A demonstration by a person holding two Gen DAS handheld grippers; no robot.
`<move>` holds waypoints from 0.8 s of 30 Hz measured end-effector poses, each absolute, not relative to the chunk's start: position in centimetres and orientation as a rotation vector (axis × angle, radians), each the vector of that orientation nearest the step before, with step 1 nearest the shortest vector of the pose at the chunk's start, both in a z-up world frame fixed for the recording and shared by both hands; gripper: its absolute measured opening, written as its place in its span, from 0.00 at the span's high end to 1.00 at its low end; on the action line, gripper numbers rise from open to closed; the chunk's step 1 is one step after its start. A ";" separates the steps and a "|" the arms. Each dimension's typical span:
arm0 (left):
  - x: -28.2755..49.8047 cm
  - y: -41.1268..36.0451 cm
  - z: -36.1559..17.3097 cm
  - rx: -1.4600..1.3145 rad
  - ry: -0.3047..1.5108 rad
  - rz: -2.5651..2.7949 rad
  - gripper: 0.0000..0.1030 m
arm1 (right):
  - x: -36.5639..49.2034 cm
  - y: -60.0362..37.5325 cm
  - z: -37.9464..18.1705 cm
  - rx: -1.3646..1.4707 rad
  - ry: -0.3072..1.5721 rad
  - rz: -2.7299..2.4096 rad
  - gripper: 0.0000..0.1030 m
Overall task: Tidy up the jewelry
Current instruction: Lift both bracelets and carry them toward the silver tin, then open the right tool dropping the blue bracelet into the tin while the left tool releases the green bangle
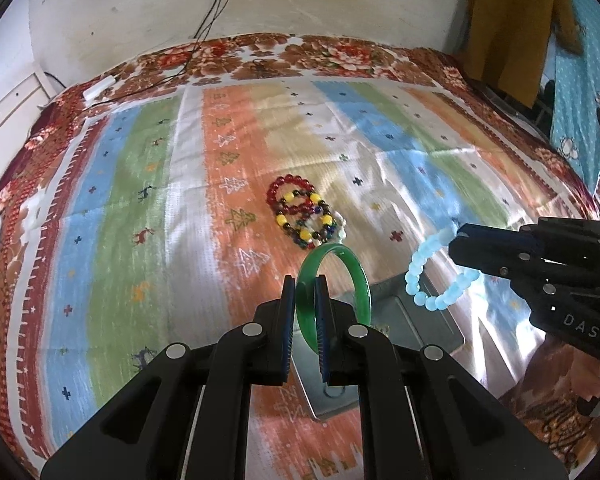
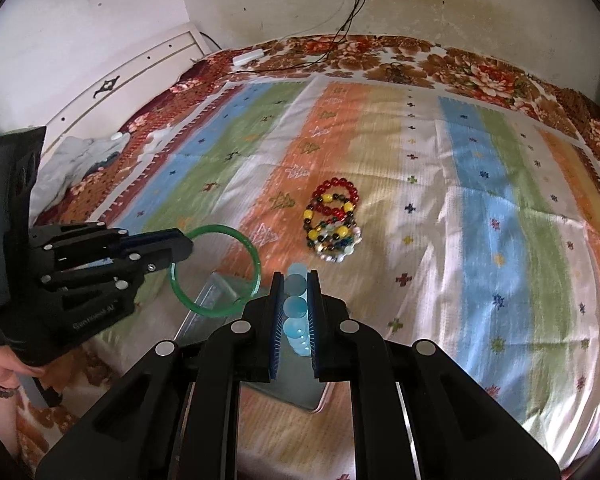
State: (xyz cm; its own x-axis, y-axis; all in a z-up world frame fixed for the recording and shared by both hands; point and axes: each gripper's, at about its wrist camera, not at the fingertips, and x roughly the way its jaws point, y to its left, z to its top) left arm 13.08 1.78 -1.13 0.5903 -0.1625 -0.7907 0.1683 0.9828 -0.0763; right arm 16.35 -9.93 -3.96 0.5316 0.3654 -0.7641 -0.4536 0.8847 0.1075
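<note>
Striped bedspread (image 1: 148, 208) below; left gripper (image 1: 304, 300) clamped on stiff, slippery green glass bangle (image 1: 361, 280), right gripper (image 2: 296, 304) on floppy pale-blue bead bracelet (image 2: 294, 306); rims gripped

Bangle (image 1: 333, 280) green, translucent. Bead bracelet (image 1: 439, 276) pale blue. Bracelet pile (image 1: 303, 216): red, yellow, dark, multicolour beads. Bedspread (image 1: 160, 200): orange/blue/green/white stripes w/ tiny trees, crosses; floral red-brown border. Tools black, blue pads (image 1: 288, 320).
</note>
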 end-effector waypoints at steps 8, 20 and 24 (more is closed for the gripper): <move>12.0 1.1 -1.8 0.029 0.935 -0.202 0.90 | 15.5 -9.6 -4.4 -0.110 0.902 0.508 0.88; 12.4 0.8 -2.5 0.035 0.967 -0.203 0.89 | 15.6 -9.3 -5.1 -0.124 0.943 0.531 0.88; 12.6 1.5 -2.2 0.034 0.952 -0.163 0.81 | 15.8 -9.4 -5.4 -0.130 0.953 0.513 0.88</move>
State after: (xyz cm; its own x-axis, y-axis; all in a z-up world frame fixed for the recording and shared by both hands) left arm 12.62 1.53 -2.19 0.5687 -0.1238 -0.8132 0.1535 0.9872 -0.0430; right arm 15.82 -9.37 -5.42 0.4703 0.3612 -0.8052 -0.4729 0.8735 0.1156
